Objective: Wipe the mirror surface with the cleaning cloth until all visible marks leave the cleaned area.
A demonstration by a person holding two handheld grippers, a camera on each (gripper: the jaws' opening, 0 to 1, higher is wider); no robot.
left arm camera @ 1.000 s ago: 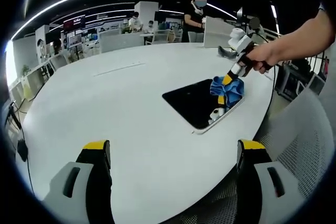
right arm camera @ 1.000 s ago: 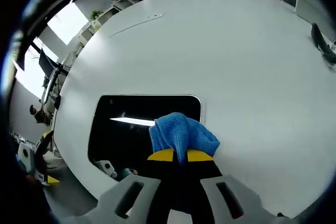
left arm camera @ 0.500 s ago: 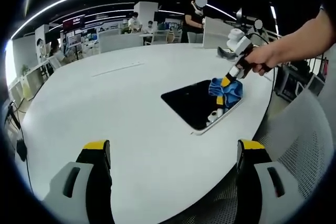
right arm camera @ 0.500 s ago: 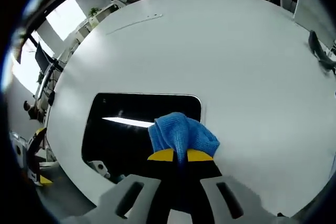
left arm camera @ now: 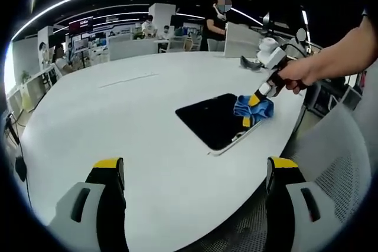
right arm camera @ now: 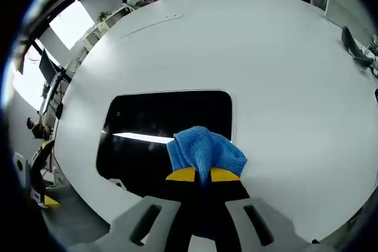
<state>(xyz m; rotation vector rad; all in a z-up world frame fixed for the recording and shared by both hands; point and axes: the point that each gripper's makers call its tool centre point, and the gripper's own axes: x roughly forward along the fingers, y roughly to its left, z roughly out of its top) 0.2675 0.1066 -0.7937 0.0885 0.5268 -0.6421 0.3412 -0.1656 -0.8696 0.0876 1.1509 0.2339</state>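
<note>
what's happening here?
A person is wiping a flat mirror lying on a white table. The right gripper is shut on a blue cleaning cloth, pressed at the mirror's edge. The left gripper hangs open above the table, holding nothing, short of the mirror.

Left gripper (left arm camera: 192,172): two pale grey moulded jaws, each with a black slot and black inner face, capped by yellow tips. Right gripper (right arm camera: 204,174): same grey shells, black inner faces, yellow tips. From the left gripper view it (left arm camera: 255,102) shows a white body. Hand (left arm camera: 295,74) and forearm bare, no sleeve visible.
</note>
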